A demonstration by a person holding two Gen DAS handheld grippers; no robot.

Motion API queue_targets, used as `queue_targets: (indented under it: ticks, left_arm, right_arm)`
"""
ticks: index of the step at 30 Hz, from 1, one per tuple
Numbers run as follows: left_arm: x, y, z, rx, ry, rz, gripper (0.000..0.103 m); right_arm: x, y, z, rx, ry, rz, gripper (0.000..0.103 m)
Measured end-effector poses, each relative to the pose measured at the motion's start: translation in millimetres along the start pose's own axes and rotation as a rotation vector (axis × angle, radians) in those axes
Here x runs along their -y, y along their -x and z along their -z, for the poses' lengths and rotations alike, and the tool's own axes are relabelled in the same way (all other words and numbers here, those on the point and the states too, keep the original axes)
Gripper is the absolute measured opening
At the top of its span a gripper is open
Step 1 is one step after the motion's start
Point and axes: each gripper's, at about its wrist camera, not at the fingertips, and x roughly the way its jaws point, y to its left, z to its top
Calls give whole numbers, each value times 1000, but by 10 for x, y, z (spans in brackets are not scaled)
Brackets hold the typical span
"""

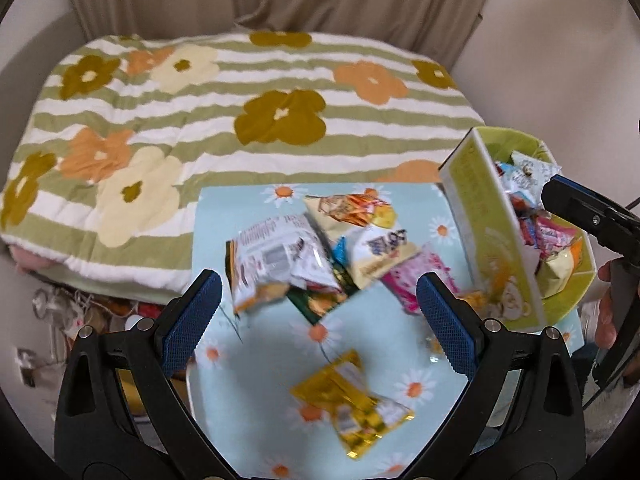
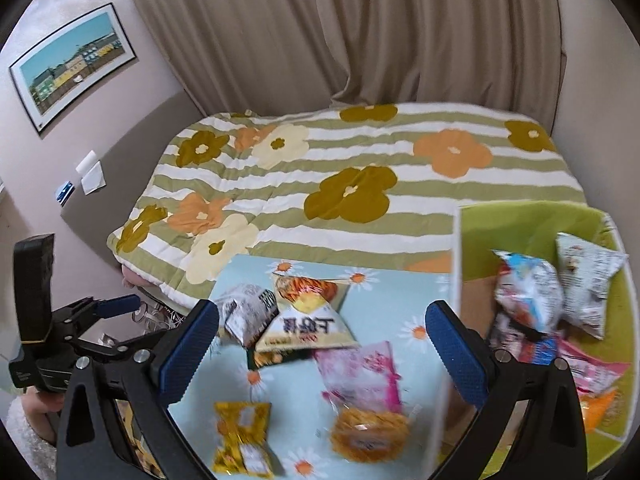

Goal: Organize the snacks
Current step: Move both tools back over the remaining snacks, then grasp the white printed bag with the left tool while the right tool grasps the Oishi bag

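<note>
Snack packets, loose: a heap lies near the middle of the daisy-print mat (image 1: 256, 380), made up of a white packet (image 1: 276, 260), an orange-and-yellow packet (image 1: 352, 208), a cream packet with dark lettering (image 1: 380, 252) and a pink packet (image 1: 416, 280), overlapping one another. A gold packet (image 1: 352, 400) lies apart from the heap, nearer the cameras. A packet of round orange crisps (image 2: 368, 432) sits just beside the pink one.

Snack packets, sorted: several already rest inside the green box (image 1: 492, 240), which stands at the mat's right edge with its near wall raised.

Left gripper (image 1: 320, 320): jaws spread wide, nothing between them, hovering over the heap and the gold packet.

Right gripper (image 2: 324, 348): jaws likewise spread and empty, above the pink packet and beside the box wall.

Surroundings: flower-and-stripe quilt (image 1: 240, 120) behind the mat, beige curtain (image 2: 360, 40) beyond, framed picture (image 2: 72, 68) on the wall.

Risk, judged: the overlapping packets are slick and puffy, so a pinch on the heap may catch two at once or squirt one aside; the right jaws could also knock the box wall and tip it
</note>
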Motion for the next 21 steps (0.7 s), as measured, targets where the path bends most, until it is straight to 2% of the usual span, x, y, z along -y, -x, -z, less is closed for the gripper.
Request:
queue_targets:
  ticks: [5, 10, 15, 21]
  left_arm:
    - [-203, -518, -243, -93, -53, 35, 97]
    - [-258, -1075, -367, -200, -115, 30, 97]
    - [-313, -1427, -353, -259, -85, 43, 97]
    - [-380, -1593, -234, -278, -27, 32, 97]
  right_arm:
    - [-52, -470, -98, -79, -67, 12, 103]
    - [-38, -940, -90, -180, -103, 31, 103]
    - [5, -1314, -44, -260, -114, 39, 103]
    - [7, -1665, -19, -326, -88, 24, 103]
